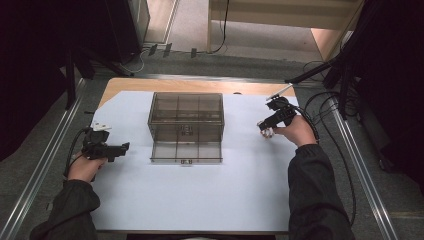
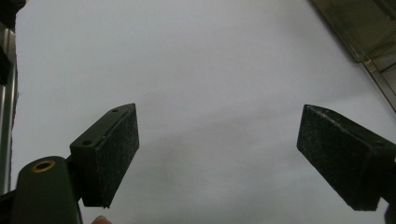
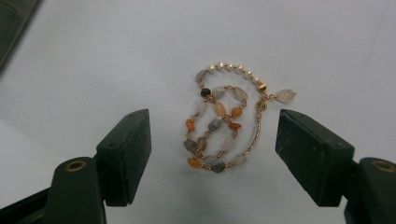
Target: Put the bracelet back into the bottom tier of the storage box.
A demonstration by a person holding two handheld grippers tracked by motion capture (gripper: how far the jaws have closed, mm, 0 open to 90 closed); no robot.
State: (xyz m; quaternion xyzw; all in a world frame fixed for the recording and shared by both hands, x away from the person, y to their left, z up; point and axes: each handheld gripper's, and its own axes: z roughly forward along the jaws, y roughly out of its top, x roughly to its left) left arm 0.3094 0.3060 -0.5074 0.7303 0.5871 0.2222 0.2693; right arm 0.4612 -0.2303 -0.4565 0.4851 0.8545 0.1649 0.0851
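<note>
Beaded bracelet point(image 3: 223, 122) coiled on white sheet point(image 1: 200, 195), right of smoky box point(image 1: 186, 126), right gripper point(image 3: 212, 154) spread around it, untouching, left gripper point(image 2: 217, 156) spread, empty, near left.

Left tool point(image 1: 121, 146) jaws wide apart, right tool point(image 1: 263, 128) jaws parted, both forearms extended

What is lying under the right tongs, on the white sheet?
A beaded bracelet lies bunched on the white sheet, below the gap of the open right tongs. Nothing covers it; its clasp is too small to make out.
</note>
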